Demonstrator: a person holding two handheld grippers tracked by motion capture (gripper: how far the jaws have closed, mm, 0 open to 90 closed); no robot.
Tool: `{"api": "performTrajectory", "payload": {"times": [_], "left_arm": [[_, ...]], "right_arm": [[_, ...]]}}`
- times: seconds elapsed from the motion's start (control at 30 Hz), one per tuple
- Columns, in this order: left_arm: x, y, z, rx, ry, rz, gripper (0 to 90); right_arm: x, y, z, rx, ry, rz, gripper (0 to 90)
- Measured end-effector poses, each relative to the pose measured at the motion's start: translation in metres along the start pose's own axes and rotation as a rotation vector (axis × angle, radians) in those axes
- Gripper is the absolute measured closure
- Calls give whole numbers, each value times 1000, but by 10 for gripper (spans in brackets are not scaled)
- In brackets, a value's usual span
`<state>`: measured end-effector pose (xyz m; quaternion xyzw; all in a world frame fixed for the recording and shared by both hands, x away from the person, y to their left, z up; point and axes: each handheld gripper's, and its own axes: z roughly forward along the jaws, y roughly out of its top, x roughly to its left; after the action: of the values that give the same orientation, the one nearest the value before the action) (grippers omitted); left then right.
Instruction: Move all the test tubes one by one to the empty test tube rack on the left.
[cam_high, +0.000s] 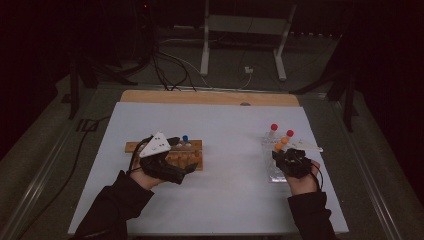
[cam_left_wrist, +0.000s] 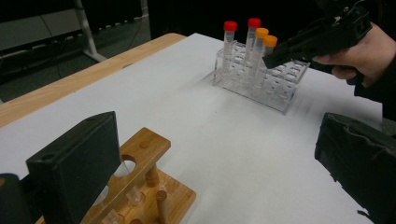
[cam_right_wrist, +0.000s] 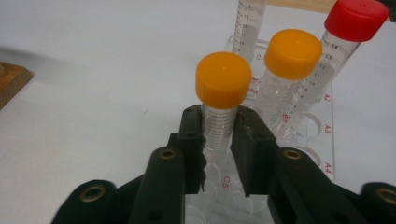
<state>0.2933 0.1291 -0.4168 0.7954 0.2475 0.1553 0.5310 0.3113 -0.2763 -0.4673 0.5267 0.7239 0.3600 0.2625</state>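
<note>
Left gripper (cam_left_wrist: 210, 158) fingers spread open, empty, over the wooden rack (cam_left_wrist: 144, 182). Right gripper (cam_right_wrist: 218, 140) fingers clamp the orange-capped tube (cam_right_wrist: 222, 100) just below its cap, tube seated in the clear rack (cam_right_wrist: 327, 140); lift straight up, clear of the neighbour tube (cam_right_wrist: 287, 74) right of the fingers.

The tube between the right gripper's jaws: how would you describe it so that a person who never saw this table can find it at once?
Look at the clear rack on the right side of the white table, where four capped tubes stand. Two caps are red and two are orange. The tube is the orange-capped one nearest the person, and the only one with the right gripper closed around it just under the cap.
</note>
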Motion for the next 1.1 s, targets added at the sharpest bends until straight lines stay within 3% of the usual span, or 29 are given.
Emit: {"api": "performTrajectory", "payload": {"times": [0.3, 0.77, 1.1], "left_arm": [[0, 0, 0, 7, -8, 6, 10], [-2, 1, 1, 12, -23, 7, 11], [-4, 1, 2, 24, -35, 12, 11]], "right_arm": [[0, 2, -4, -15, -2, -8, 746], [1, 15, -34, -118, -6, -12, 747], [8, 22, -53, -178, -10, -40, 747]]}}
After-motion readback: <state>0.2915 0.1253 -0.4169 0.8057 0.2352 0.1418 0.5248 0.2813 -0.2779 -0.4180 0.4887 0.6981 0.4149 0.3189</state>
